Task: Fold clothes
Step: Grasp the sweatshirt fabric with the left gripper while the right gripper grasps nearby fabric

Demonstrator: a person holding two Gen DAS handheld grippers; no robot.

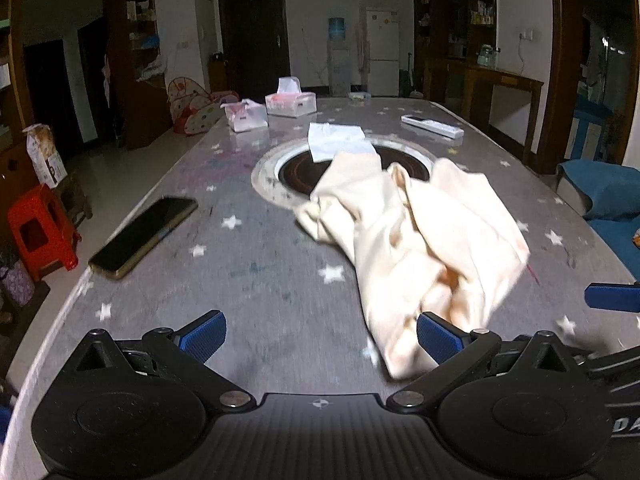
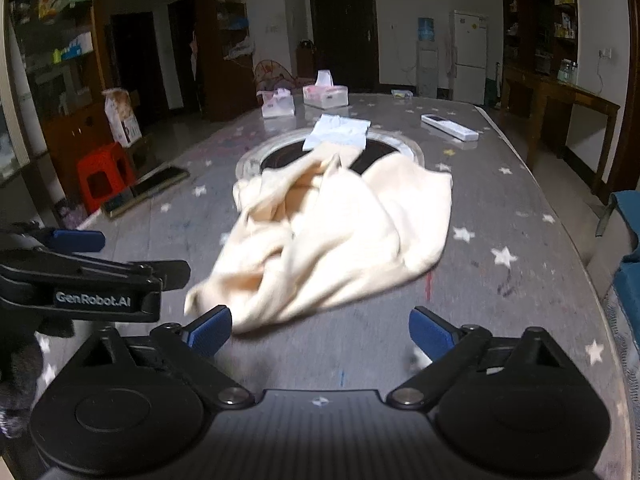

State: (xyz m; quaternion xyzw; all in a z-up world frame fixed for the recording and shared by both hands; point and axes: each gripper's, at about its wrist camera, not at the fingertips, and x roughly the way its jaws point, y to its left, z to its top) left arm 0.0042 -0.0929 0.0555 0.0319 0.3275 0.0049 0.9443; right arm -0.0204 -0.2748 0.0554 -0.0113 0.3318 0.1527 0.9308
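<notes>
A crumpled cream garment [image 1: 416, 240] lies on the grey star-patterned table [image 1: 260, 280], its far end over the round black burner inset [image 1: 296, 172]. It also shows in the right wrist view [image 2: 340, 232]. My left gripper [image 1: 320, 336] is open and empty, its right finger next to the garment's near end. My right gripper [image 2: 320, 330] is open and empty, just short of the garment's near edge. The left gripper also shows at the left of the right wrist view [image 2: 80, 240]. A folded pale blue cloth [image 1: 340, 140] lies beyond the burner.
A black phone [image 1: 144, 236] lies at the table's left. Two tissue boxes [image 1: 292, 100] and a white remote [image 1: 432, 126] lie at the far end. A red stool [image 1: 40, 236] stands left of the table. A blue seat [image 1: 608, 200] is at the right.
</notes>
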